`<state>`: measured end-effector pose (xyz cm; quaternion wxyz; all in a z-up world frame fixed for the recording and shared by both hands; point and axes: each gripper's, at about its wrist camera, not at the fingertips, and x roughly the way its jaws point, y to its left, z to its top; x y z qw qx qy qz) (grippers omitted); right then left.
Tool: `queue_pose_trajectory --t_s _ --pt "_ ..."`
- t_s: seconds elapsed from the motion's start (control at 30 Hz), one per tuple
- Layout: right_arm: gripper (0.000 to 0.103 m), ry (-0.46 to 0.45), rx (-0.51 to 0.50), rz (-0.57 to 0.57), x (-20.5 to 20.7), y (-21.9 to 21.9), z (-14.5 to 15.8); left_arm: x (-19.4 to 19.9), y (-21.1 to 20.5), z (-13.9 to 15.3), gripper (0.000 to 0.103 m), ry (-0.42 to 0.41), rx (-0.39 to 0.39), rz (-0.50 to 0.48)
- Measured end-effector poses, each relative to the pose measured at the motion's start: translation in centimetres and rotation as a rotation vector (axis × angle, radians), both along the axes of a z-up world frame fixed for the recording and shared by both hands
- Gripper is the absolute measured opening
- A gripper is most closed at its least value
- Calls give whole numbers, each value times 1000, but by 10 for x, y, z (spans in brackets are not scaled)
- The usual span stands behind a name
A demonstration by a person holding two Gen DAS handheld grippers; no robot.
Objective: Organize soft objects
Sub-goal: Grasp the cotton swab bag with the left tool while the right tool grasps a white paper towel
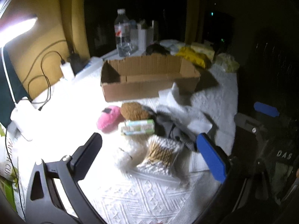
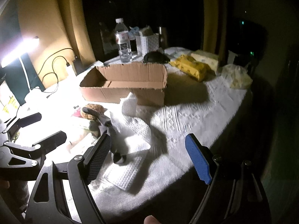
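Observation:
An open cardboard box stands mid-table; it also shows in the right wrist view. In front of it lie a pink plush, a brown plush, a small green-and-white pack and a bag of cotton swabs. My left gripper is open and empty, hovering over the swab bag. My right gripper is open and empty above folded white paper towels and a grey-handled brush. The brown plush shows beyond the brush.
A water bottle and a white container stand behind the box. Yellow packs and a plastic bag lie at the far right. A lamp, chargers and cables crowd the left. The table's edge drops off at right.

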<state>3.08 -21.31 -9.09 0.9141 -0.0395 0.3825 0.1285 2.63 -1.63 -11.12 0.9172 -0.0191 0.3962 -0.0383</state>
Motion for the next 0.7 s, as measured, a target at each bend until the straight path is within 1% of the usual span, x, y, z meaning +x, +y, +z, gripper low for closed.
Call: queue_pose_trajectory --t_s 0.17,0.3,0.33,0.37,0.43,0.47,0.53,0.63,0.67,0.7 --pt "84 29 13 10 6 -6 -14 -1 -8 -20 101 42 12 -16" --pt "84 62 37 38 7 -10 -28 2 -17 -35 98 75 29 -47" --pt "84 67 44 41 8 -11 -31 3 -20 -39 96 86 37 -54" --pt "84 76 54 43 8 -13 -35 5 -22 -43 91 99 47 -59" --pt "81 78 67 47 10 -16 -38 8 -28 -51 88 117 63 -68" --pt "78 75 67 47 10 -17 -40 9 -31 -54 88 123 72 -70" --pt "78 81 65 45 13 -20 -45 11 -36 -59 84 129 89 -83" --pt "76 93 72 43 16 -25 -51 14 -42 -66 75 136 121 -102" --pt "73 95 76 43 17 -26 -52 16 -43 -69 67 148 123 -106" --pt "70 98 79 42 19 -28 -53 18 -42 -73 64 163 122 -108"
